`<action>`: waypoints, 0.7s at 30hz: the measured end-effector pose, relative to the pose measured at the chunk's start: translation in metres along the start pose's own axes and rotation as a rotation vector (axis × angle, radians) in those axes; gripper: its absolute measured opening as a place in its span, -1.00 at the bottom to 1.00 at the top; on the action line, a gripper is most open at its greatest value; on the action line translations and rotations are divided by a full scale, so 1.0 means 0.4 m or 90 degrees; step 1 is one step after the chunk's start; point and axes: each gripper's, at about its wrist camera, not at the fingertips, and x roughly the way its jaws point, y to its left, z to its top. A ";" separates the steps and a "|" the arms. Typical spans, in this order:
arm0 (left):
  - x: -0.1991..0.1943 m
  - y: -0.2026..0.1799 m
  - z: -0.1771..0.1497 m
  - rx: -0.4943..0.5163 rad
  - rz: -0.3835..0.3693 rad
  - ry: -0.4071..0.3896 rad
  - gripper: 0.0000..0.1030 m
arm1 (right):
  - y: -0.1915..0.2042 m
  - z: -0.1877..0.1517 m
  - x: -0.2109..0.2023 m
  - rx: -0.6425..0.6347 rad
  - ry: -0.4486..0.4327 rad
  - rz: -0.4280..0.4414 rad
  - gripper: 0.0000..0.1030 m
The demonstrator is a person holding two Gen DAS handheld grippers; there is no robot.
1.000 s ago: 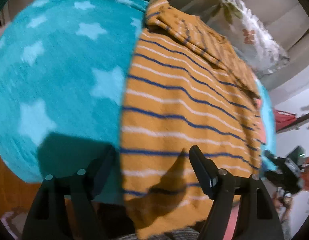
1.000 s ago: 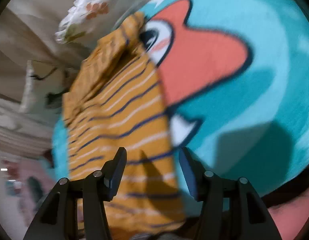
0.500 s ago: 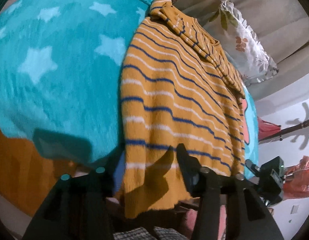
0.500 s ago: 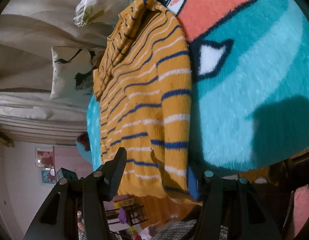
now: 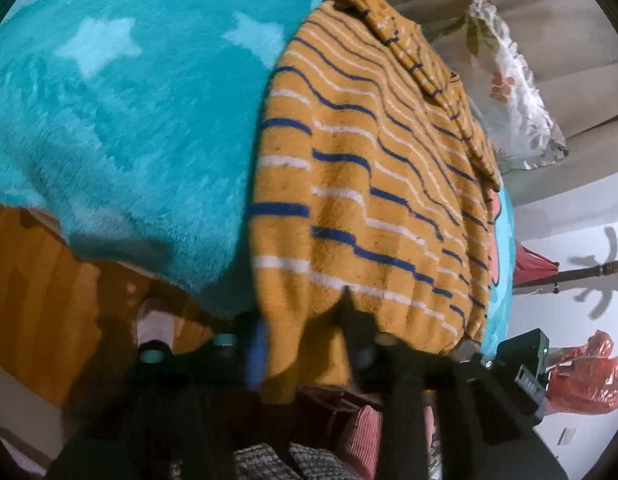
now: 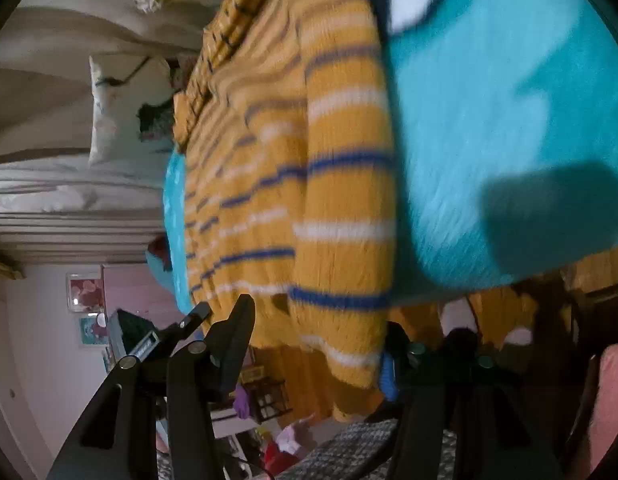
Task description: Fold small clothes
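Home bedroom: fleece blanket (image 5: 141,120) on bed, floral pillow (image 5: 513,92), wall pics (image 6: 85,292).

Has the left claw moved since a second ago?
Yes. The left claw has pulled back toward the blanket's near edge: a second ago it was over the sweater's body, now it straddles the hem hanging off that edge.
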 end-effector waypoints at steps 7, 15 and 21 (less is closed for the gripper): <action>-0.066 -0.008 0.002 -0.023 -0.001 -0.027 -0.81 | 0.022 -0.030 0.023 -0.015 0.009 -0.038 -0.83; -0.193 -0.008 -0.052 -0.010 -0.004 -0.069 -0.83 | 0.134 -0.131 -0.099 -0.176 0.026 -0.058 -0.89; -0.173 -0.020 -0.052 0.002 0.024 -0.061 -0.83 | 0.115 -0.141 -0.086 -0.162 0.013 -0.077 -0.89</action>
